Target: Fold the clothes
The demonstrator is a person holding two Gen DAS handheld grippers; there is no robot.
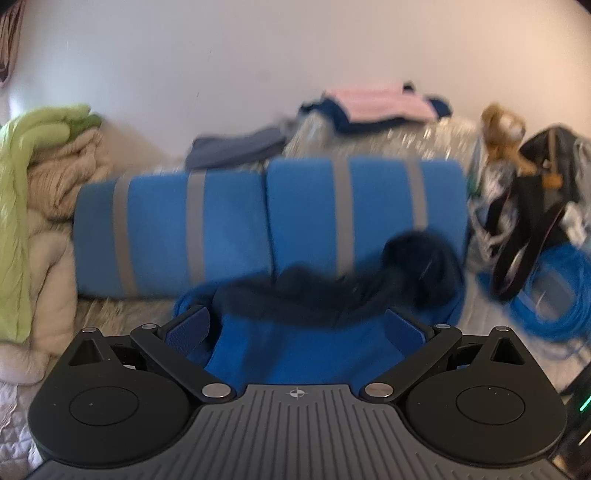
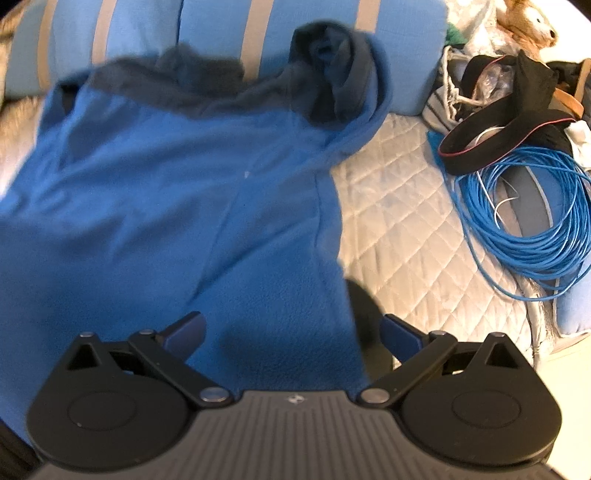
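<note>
Fleece, bright blue and soft-napped, makes up the garment [image 2: 177, 206] spread across the bed; its dark navy lining shows at the rumpled collar end [image 2: 332, 74], which bunches up against the striped cushions. In the right wrist view the cloth lies mostly flat with a long seam running down it, its right edge falling over a pale quilted mattress cover [image 2: 406, 229] stitched in diamonds.

Both tools are released. The left gripper [image 1: 297, 325] has its jaws spread wide, and the blue fleece fills the space between the ribbed navy pads [image 1: 192, 328] without being pinched. The right gripper [image 2: 295, 332] is likewise splayed apart, its left pad over the fleece and its right pad over the garment's edge, where a dark shadow sits; whether either pad touches the cloth cannot be told.

Behind the garment stand two blocky blue cushions [image 1: 269, 221] banded with grey stripes. Further back, in the blurred left wrist view, lie a stack of pink and navy folded clothes [image 1: 380, 107] and a grey piece [image 1: 236, 147]. A puffy beige and lime-green duvet [image 1: 40, 192] heaps up at the left. To the right sit a loose coil of thin blue cable [image 2: 524, 221], a black curved strap with red piping [image 2: 498, 140], and a tan plush toy [image 2: 532, 22].
</note>
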